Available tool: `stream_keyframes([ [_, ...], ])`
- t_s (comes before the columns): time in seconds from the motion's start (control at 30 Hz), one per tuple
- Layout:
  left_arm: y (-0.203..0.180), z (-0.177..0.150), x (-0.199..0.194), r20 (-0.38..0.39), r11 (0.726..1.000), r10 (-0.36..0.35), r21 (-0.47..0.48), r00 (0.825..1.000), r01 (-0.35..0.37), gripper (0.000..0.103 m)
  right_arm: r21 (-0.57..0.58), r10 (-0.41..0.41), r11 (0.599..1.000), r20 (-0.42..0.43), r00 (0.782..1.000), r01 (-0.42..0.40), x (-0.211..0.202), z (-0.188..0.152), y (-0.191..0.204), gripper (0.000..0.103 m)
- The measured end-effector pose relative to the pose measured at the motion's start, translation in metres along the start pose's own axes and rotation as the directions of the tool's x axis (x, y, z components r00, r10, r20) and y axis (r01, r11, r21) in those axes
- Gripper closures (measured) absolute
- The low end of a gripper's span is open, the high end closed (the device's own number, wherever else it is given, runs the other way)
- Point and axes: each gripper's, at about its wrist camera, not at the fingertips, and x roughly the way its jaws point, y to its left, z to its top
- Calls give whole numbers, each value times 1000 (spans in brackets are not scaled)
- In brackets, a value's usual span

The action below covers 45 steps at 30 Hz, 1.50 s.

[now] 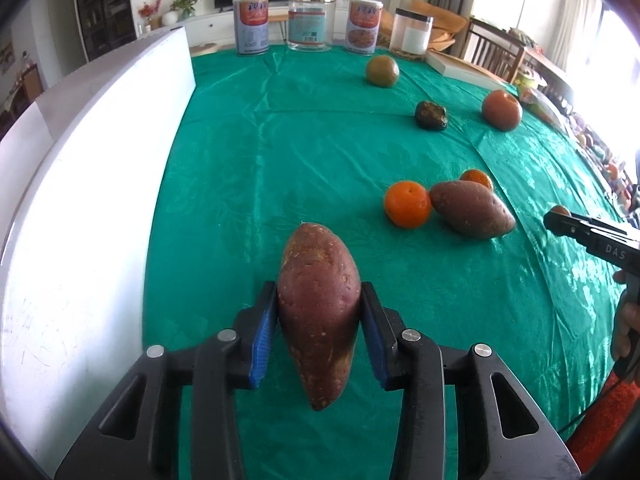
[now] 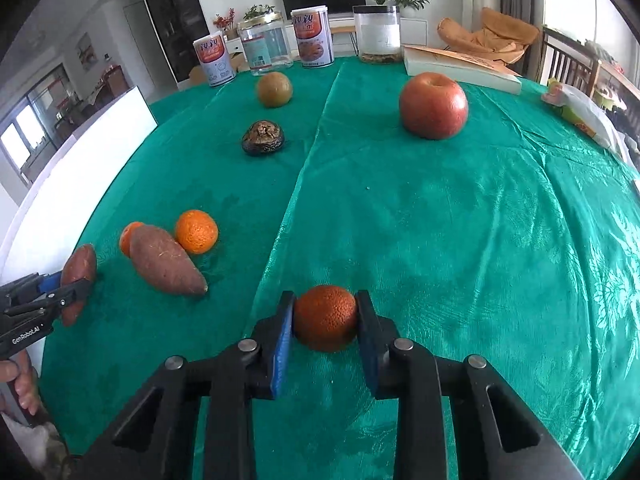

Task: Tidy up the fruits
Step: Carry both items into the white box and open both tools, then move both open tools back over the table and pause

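Green satin cloth covers the worktop (image 2: 460, 220). Left claw (image 1: 319, 312) is clenched on a sweet potato (image 1: 318, 312), lower centre of the left view, pads across its thick middle. Likely dense and stiff; the tapered ends would slip, so mid-body is the right hold. Right claw (image 2: 325, 318) is clenched on a tangerine (image 2: 325, 317), lower centre of the right view; soft peel, light, squeeze gently.

Loose nearby: second sweet potato (image 2: 166, 260) touching two mandarins (image 2: 197, 231), mid left. Further off: apple (image 2: 433, 105), brown pear (image 2: 274, 89), dark shrivelled fruit (image 2: 263, 137). Tins (image 2: 312, 36) and jars (image 2: 265, 45) line the far edge; white board (image 1: 92, 184) stands at left.
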Motion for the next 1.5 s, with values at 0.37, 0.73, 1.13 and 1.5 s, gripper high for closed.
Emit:
stream_keyframes([
  [0.37, -9, -18, -92, 37, 948, -296, -108, 954, 298, 62, 51, 255, 967, -93, 963, -251, -42, -25, 53, 73],
  [0.73, 142, -2, -182, 153, 941, -39, -328, 987, 88, 62, -247, 553, 778, -170, 816, -578, -81, 30, 274, 73],
  [1.13, 223, -26, -97, -75, 852, 9, -521, 997, -46, 61, -417, 413, 743, -328, 849, -523, -5, 18, 395, 71],
  [1.5, 180, -5, -143, 113, 900, 123, -431, 986, -63, 21, -395, 422, 827, -35, 906, -400, -59, 42, 316, 33],
])
